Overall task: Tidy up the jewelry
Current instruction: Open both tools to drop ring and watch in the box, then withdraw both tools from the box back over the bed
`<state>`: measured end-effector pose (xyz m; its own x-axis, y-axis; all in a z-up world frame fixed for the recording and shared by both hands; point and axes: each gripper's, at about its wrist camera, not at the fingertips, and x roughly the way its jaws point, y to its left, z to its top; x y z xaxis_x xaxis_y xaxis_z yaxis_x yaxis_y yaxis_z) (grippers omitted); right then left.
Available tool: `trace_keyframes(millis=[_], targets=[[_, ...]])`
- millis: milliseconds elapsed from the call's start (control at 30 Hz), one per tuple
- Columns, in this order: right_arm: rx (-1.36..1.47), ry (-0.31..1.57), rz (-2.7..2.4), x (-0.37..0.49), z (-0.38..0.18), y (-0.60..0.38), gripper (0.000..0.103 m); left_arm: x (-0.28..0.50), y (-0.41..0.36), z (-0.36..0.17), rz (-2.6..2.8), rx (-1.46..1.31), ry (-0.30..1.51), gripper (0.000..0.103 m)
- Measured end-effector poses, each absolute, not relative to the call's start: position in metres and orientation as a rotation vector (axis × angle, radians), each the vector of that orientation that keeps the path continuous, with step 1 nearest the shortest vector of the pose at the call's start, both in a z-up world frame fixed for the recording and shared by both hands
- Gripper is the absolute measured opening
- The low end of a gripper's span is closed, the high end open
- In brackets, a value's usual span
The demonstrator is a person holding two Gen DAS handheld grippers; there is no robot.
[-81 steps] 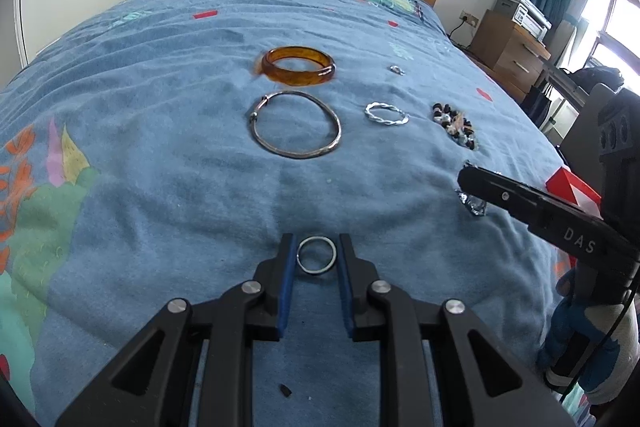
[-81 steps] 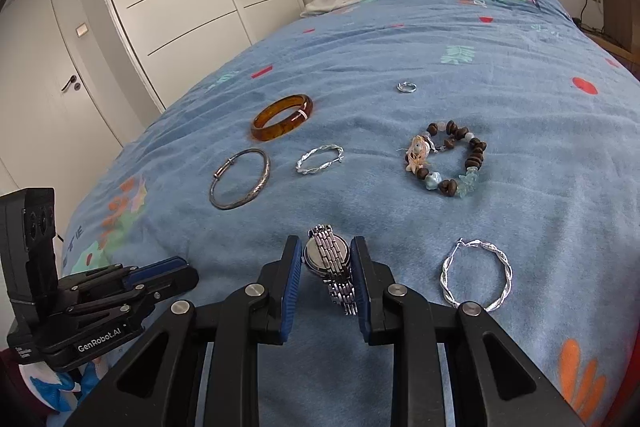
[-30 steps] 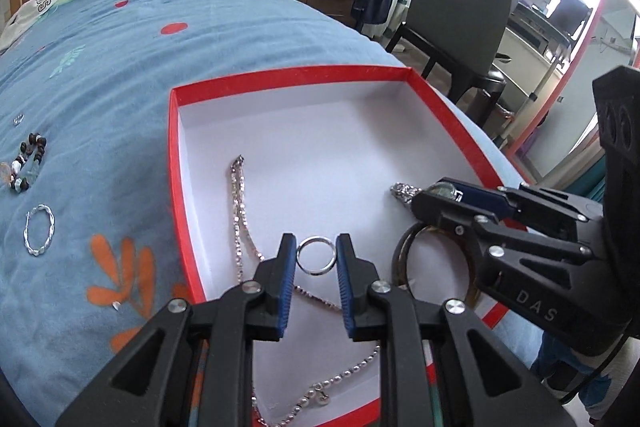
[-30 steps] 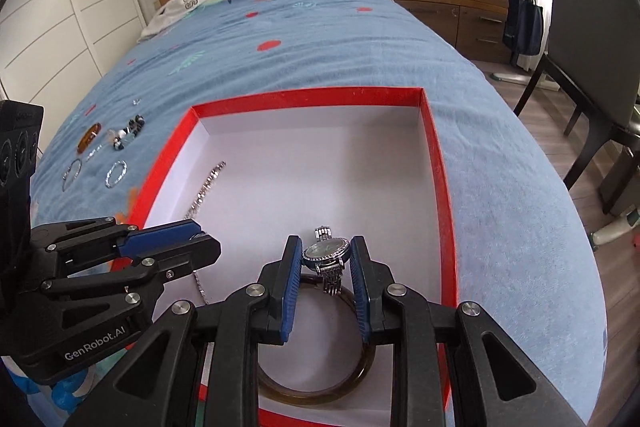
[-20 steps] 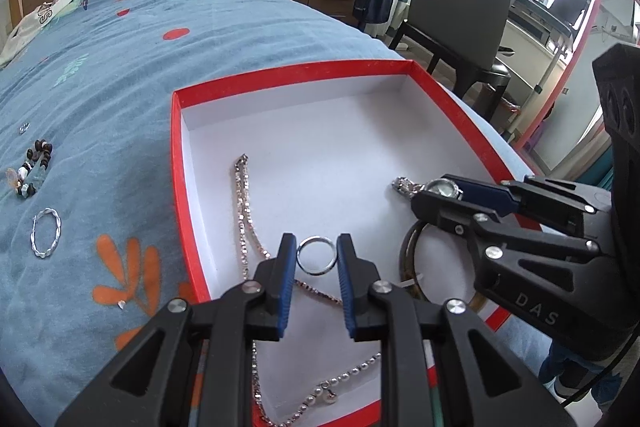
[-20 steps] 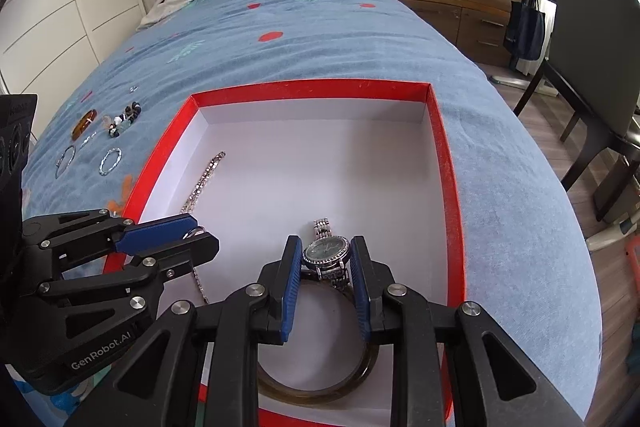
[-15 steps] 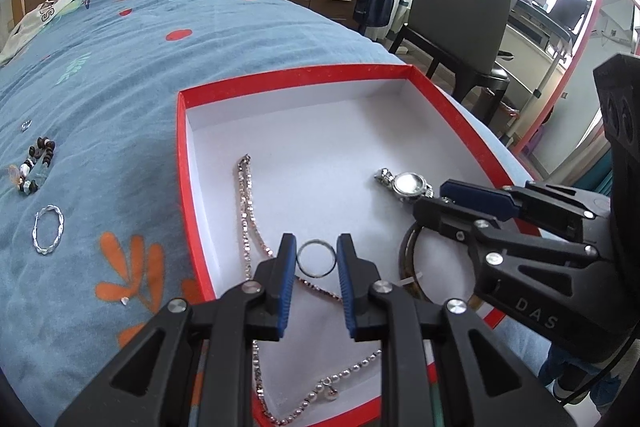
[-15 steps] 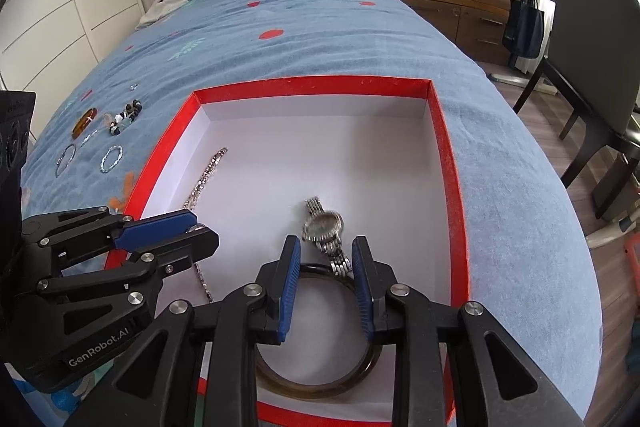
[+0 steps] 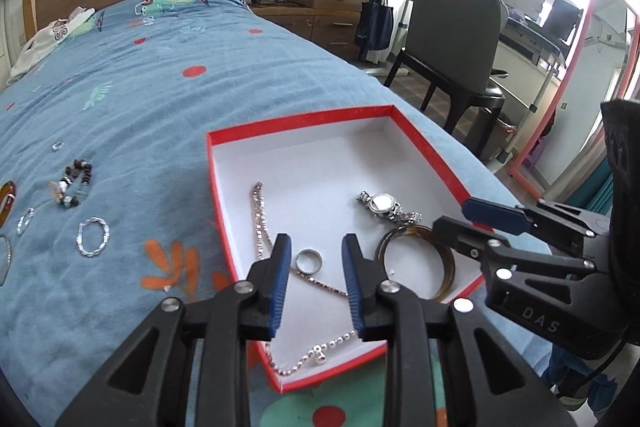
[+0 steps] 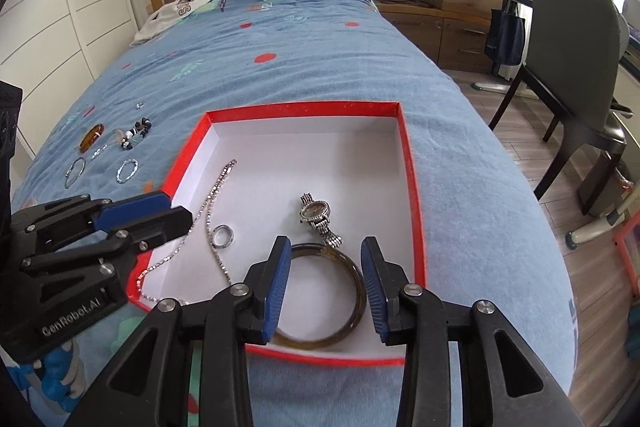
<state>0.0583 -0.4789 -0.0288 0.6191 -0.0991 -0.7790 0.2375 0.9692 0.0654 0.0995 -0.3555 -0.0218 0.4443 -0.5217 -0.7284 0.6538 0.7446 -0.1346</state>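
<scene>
Left wrist view: left tongs (image 9: 314,269) spread wide, gripping nothing; ring (image 9: 308,261) lies between them on the chain (image 9: 260,223), let go in the box (image 9: 304,117).
Right tongs (image 10: 324,281): parted, empty; watch (image 10: 318,215) just ahead, bangle (image 10: 320,297) below.
Why: both hover over the box so pieces land inside.
Left over: bracelets (image 9: 93,236) on the bed (image 9: 160,75), far left.

Red-rimmed white box (image 10: 408,163), silver ring (image 9: 308,261), amber-brown bangle (image 10: 356,291), blue patterned bedspread (image 10: 280,39).
</scene>
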Motion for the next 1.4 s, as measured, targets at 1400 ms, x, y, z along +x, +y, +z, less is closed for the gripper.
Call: trace_keyframes(millis=[1400], targets=[[0.098,0.719,0.010,-0.010,0.072,-0.308,0.043,0.022,-0.142,0.084,-0.398,0.099,0.640,0.040]])
